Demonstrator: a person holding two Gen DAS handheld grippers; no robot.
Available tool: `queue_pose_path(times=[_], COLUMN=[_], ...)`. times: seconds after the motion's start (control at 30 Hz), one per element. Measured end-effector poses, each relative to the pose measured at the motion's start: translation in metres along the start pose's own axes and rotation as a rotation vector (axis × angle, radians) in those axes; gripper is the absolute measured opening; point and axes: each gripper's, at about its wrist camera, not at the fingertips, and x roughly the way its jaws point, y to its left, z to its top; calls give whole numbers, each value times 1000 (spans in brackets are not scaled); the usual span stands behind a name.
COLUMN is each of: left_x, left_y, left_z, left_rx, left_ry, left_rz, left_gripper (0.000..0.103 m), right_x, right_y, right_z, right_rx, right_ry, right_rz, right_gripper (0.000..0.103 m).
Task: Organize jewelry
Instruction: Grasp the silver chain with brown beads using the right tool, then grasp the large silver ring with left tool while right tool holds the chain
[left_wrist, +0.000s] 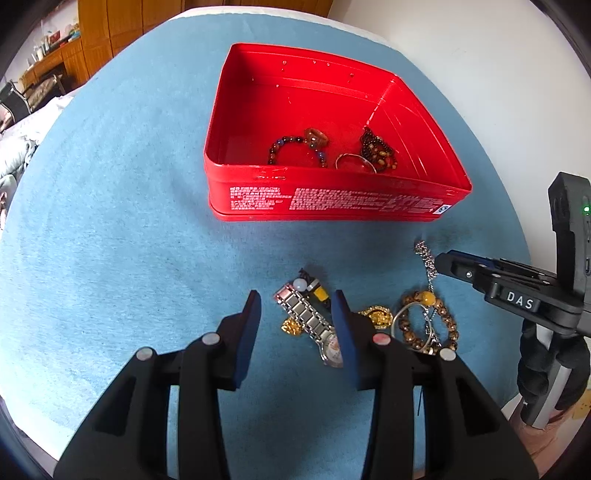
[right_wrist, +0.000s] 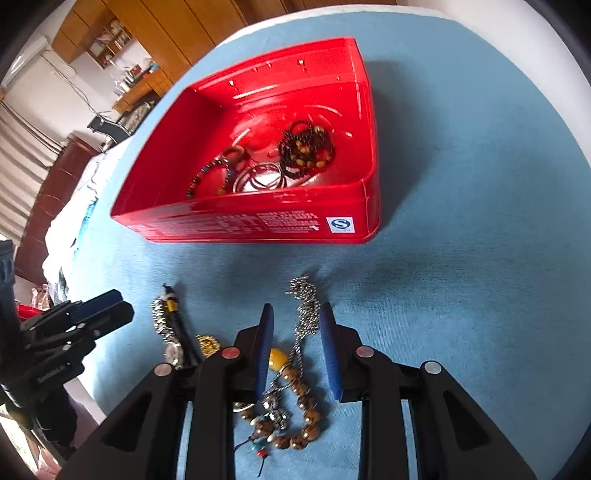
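A red tin box (left_wrist: 332, 199) (right_wrist: 258, 225) stands on the blue cloth and holds a beaded bracelet (left_wrist: 295, 147), a silver bangle (left_wrist: 354, 162) (right_wrist: 258, 177) and dark bead strands (left_wrist: 376, 151) (right_wrist: 306, 147). My left gripper (left_wrist: 295, 306) is open above a metal-link watch (left_wrist: 310, 321) (right_wrist: 166, 325). My right gripper (right_wrist: 295, 314) (left_wrist: 443, 262) is open, its fingers either side of a silver chain (right_wrist: 306, 317) (left_wrist: 428, 258). A brown bead bracelet with a yellow bead (left_wrist: 428, 321) (right_wrist: 295, 391) and gold jewelry (left_wrist: 376, 314) (right_wrist: 208, 343) lie beside.
The blue cloth (left_wrist: 129, 221) (right_wrist: 461, 258) covers a white table. Wooden cabinets (left_wrist: 110, 29) (right_wrist: 166, 22) and clutter stand far behind. A small dark charm with a white bead (left_wrist: 306, 284) lies by the watch.
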Motion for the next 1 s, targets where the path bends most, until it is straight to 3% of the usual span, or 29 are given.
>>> queue_pose_path(times=[0.4, 0.53, 0.77, 1.0], left_x=[6, 7, 9, 9], left_y=[-15, -21, -25, -39], left_z=[1, -1, -5, -8], left_rx=[36, 43, 48, 85], left_ry=[8, 9, 18, 23], left_rz=[-38, -53, -65, -98], left_gripper=[39, 39, 39, 39], right_x=[19, 22, 14, -34], right_y=[3, 8, 0, -5], right_z=[4, 2, -3, -12], right_rx=[-32, -55, -16, 0], right_ry=[18, -1, -1, -75], right_rz=[-63, -113, -38, 64], right_gripper=[27, 14, 12, 12])
